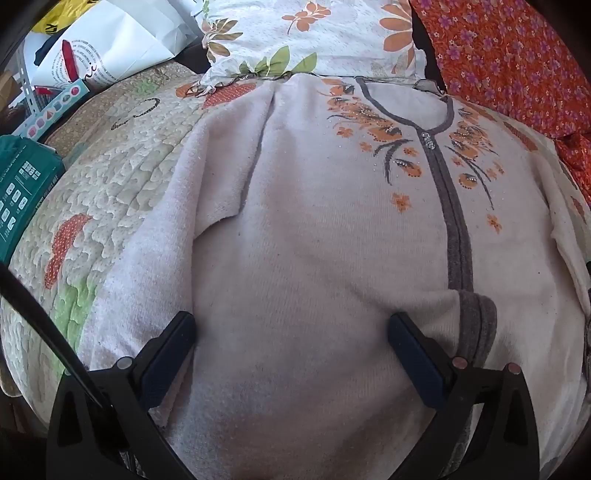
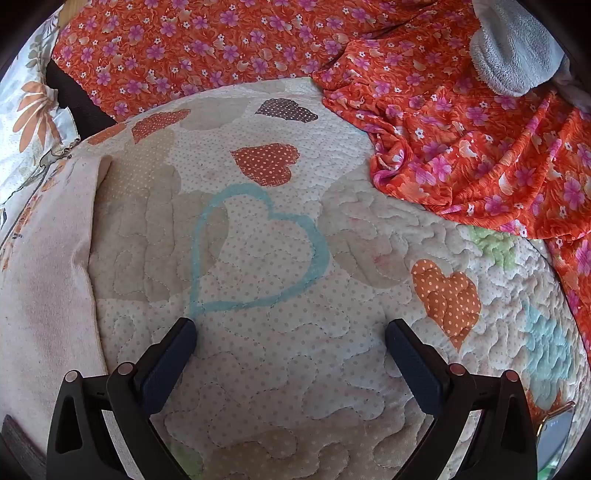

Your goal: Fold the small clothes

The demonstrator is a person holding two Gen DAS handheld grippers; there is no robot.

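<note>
Pink zip-front cardigan [image 1: 314, 229] spread on heart-quilted bed [image 2: 280, 354], ringed by floral pillow [image 1: 314, 33], orange floral cloth [image 2: 461, 122], grey fleece [image 2: 517, 48]. Left gripper [image 1: 291, 325], right gripper [image 2: 291, 332]: wide open, empty.

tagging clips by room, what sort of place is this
Most likely a bedroom at home: a quilted bedspread with hearts, a flowered pillow at its head, and a cardigan laid flat on it for folding.

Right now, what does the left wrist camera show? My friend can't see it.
A pale pink zip-up top with orange flower embroidery lies flat on a quilted heart-print bedspread. The left gripper hovers over its lower part, jaws wide open, holding nothing. A floral pillow sits behind.
</note>
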